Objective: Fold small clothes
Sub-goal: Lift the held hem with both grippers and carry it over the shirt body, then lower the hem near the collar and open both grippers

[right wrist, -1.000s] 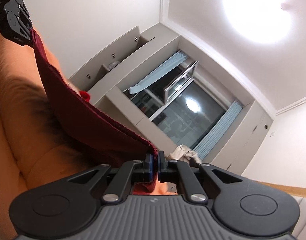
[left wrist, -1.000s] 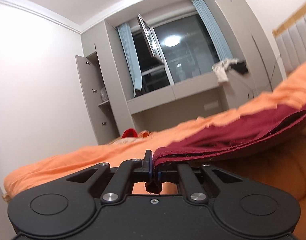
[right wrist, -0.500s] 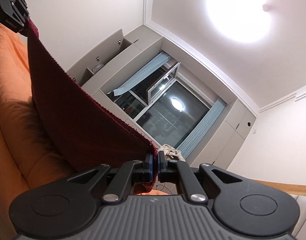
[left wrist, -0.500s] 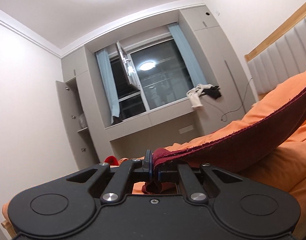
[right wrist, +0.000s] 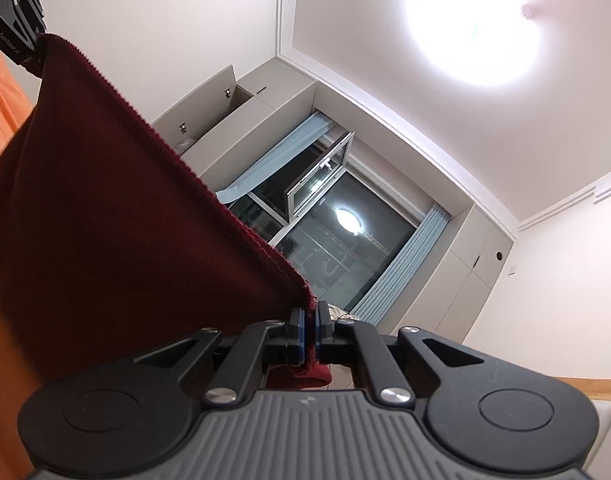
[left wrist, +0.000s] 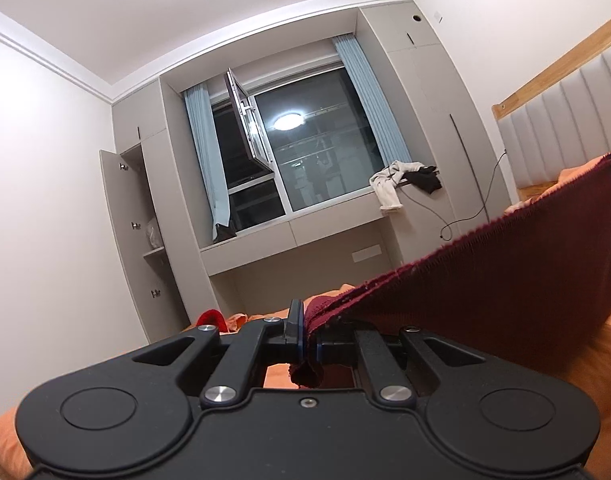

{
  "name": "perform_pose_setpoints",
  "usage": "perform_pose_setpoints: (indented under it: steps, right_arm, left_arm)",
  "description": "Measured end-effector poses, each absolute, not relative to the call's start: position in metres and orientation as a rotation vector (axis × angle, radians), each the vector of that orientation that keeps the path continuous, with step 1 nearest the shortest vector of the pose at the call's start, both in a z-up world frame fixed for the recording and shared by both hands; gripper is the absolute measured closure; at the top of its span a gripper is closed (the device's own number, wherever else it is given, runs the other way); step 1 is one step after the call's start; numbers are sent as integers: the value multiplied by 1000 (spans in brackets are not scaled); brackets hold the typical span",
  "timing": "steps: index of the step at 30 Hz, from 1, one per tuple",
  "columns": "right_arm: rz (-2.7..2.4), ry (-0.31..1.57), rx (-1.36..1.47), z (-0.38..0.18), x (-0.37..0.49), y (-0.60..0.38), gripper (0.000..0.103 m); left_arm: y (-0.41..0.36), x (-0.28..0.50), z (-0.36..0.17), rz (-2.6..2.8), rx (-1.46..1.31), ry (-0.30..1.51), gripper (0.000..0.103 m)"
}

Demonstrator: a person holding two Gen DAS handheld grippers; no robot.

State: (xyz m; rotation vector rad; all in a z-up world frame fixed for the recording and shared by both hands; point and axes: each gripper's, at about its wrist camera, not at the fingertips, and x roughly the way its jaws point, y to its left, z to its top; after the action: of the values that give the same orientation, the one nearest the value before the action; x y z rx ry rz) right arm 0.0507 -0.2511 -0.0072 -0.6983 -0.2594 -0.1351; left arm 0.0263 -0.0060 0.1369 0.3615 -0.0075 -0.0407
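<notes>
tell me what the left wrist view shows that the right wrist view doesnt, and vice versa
Only the left wrist view shows the padded headboard, the white and black clothes on the sill and a red item on the bed. Only the right wrist view shows the ceiling lamp directly and the left gripper from outside. Both show the maroon cloth pinched at a corner, the orange bedding and the window.

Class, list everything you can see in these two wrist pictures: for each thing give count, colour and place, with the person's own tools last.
Dark red knitted cloth: one, maroon, stretched between both claws.
Orange bed cover: one, orange, under the cloth.
Small red item: one, red, far on the bed.
Light blue curtains: two, flanking the window.
Grey wardrobe door: one, open, left of window.
Clothes pile: white and black, on the sill.
Left claw: black, shut on cloth.
Right claw: black, shut on cloth.
</notes>
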Motion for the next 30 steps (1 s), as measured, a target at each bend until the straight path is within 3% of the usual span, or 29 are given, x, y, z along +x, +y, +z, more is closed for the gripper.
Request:
perform_pose_setpoints:
  steps: [9, 16, 30]
  right_arm:
    - [-134, -185, -763, -9, 168, -251, 99]
    - [-112, -94, -811, -38, 251, -244, 99]
    - [-39, 82, -817, -81, 303, -239, 98]
  left_arm:
    - [-5, 166, 150, -27, 319, 111, 96]
    - [-2, 270, 126, 8, 294, 242, 96]
    - [22, 347, 68, 6, 155, 470, 93]
